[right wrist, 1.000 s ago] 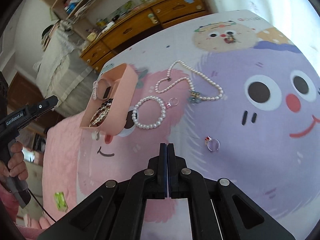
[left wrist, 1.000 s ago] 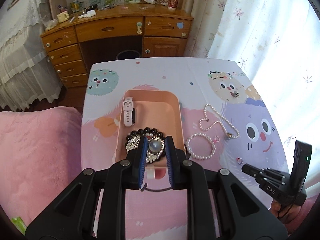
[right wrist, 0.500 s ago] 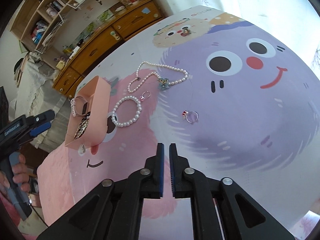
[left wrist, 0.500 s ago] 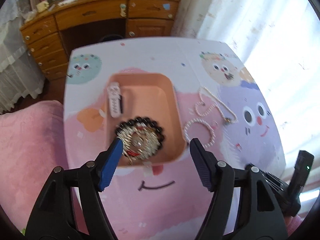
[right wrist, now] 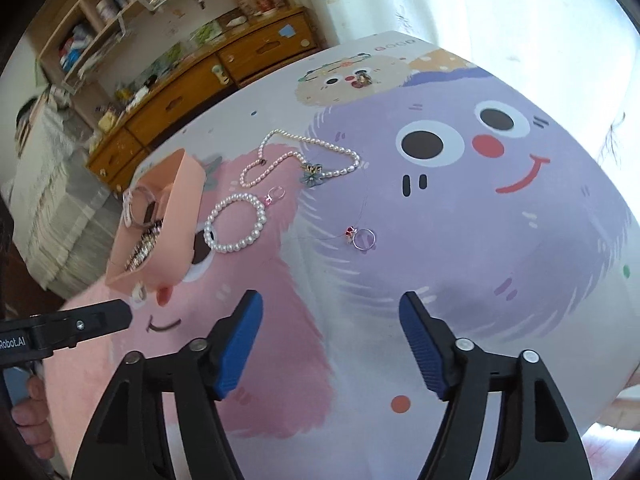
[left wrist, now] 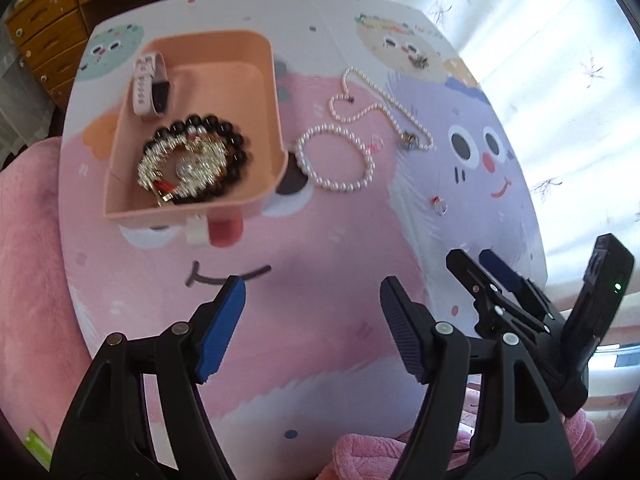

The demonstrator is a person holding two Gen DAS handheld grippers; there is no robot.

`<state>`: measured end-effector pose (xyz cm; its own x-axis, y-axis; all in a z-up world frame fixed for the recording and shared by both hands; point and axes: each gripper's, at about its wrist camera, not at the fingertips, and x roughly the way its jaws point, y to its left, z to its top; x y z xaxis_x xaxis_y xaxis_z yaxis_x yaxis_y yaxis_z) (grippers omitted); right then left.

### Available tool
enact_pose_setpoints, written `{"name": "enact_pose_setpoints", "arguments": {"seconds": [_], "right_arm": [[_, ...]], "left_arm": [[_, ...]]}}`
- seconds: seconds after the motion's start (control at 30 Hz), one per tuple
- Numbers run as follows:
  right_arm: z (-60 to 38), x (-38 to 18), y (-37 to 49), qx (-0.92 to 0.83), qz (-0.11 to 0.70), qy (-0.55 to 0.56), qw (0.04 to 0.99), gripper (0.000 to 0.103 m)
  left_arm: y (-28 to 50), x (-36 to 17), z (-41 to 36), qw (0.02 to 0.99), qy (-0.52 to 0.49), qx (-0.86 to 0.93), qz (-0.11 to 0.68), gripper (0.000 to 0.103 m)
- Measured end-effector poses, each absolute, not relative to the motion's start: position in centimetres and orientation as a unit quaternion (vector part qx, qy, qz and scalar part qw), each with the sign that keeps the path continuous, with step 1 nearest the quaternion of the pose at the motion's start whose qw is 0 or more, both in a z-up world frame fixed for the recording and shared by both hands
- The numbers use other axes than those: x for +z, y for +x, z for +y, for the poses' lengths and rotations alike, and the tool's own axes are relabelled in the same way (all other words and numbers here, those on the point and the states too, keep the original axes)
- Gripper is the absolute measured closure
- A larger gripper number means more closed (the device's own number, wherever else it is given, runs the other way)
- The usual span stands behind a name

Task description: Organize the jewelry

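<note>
A peach-pink tray point(left wrist: 256, 80) sits on the left part of your worktop point(left wrist: 320, 320), which is covered by a cartoon-monster cloth. Three pieces already lie inside the tray: a pale pink watch point(left wrist: 151, 82) against its far-left wall, and, nearer you, a black bead bracelet point(left wrist: 236, 148) with a glittering gold and pearl piece point(left wrist: 184, 166) resting on top of it.

Still out on the cloth, to the right of the tray, are a pearl bracelet point(right wrist: 235, 223) just beside the tray, a tiny pink-stoned ring point(right wrist: 275, 194) at the bracelet's far edge, a pearl necklace point(right wrist: 308, 152) with a flower charm beyond it, and a silver ring point(right wrist: 362, 238) nearest your right tool. A small dark trinket point(right wrist: 363, 77) lies well apart at the far side.

So, by my judgement, roughly a third is done; five pieces remain.

Your left tool point(left wrist: 312, 320) and right tool point(right wrist: 331, 336) both hover above the near cloth, jaws spread wide, holding nothing.
</note>
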<state>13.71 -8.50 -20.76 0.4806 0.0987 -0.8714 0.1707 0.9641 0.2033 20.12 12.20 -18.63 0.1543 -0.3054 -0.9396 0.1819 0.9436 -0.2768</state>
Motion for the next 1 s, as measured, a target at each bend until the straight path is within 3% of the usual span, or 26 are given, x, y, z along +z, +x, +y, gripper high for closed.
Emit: {"name": "enact_pose_setpoints", "arguments": {"seconds": [0.3, 0.63, 0.73, 0.87, 1.0], "right_arm": [[-7.7, -20.2, 15.2, 0.112, 0.489, -0.072, 0.862, 0.028], [-9.0, -21.4, 16.3, 0.263, 0.444, -0.18, 0.837, 0.029], [-9.3, -22.1, 16.9, 0.285, 0.445, -0.183, 0.829, 0.034], [-9.3, -22.9, 17.5, 0.3, 0.447, -0.184, 0.823, 0.049], [-9.6, -23.7, 18.2, 0.307, 0.451, -0.172, 0.82, 0.055]], "left_arm": [[21.7, -19.8, 7.9, 0.757, -0.078, -0.092, 0.643, 0.031], [24.7, -22.3, 3.6, 0.781, -0.113, 0.01, 0.614, 0.028], [25.3, -22.7, 2.8, 0.797, -0.112, 0.026, 0.593, 0.028], [25.9, -23.4, 1.7, 0.82, -0.083, 0.037, 0.566, 0.028], [26.4, -24.4, 1.1, 0.827, -0.064, 0.055, 0.556, 0.028]]}}
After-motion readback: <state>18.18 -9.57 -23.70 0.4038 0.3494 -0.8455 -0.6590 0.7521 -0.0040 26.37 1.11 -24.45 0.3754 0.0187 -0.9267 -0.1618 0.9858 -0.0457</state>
